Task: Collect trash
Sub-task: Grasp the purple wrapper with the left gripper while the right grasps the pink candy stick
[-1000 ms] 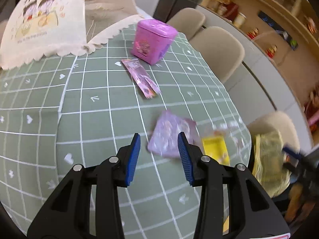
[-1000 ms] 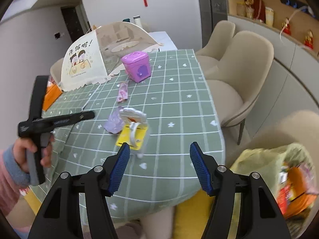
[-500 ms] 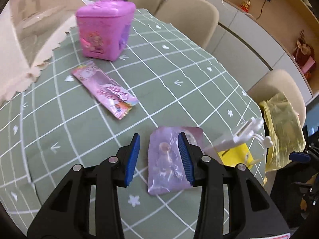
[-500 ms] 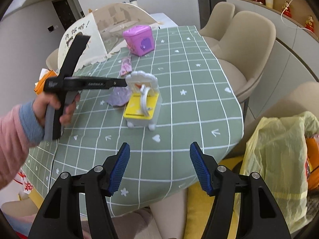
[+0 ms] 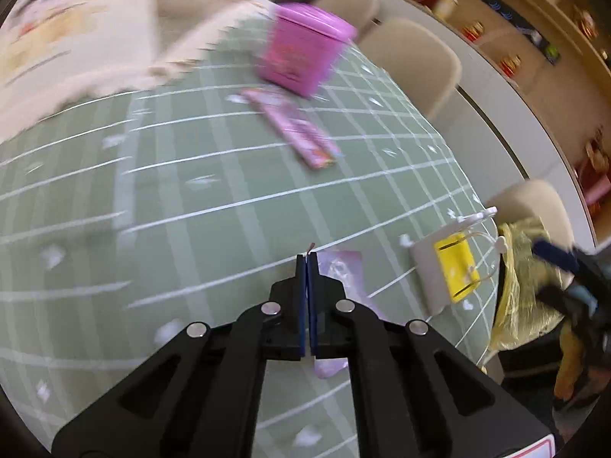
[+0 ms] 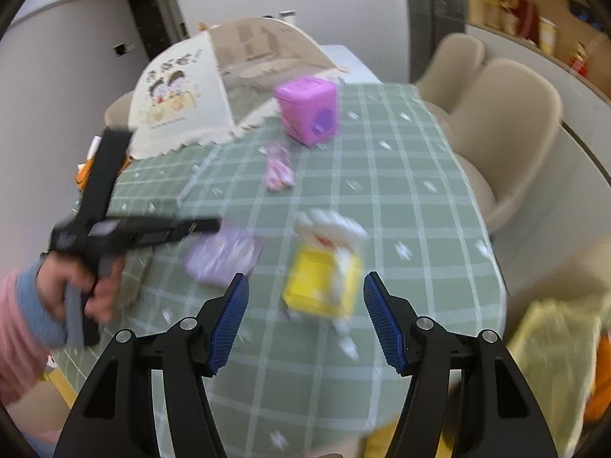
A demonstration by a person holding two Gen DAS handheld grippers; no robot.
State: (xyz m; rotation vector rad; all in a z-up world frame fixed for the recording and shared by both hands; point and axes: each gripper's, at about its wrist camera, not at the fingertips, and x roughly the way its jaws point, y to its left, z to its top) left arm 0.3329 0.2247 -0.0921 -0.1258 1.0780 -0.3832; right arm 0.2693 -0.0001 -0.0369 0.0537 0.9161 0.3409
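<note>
Tongs of the left hand [image 5: 307, 257] have just closed, pinching the lilac wrapper's [image 5: 340, 267] edge beside the yellow-and-white packet [image 5: 445, 271] near the table [image 5: 214, 198] rim; right tongs [image 6: 303, 315] gape empty above.

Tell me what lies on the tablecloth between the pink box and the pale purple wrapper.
In both wrist views a long pink snack wrapper lies between the pink box and the pale purple wrapper, on green checked tablecloth.
</note>
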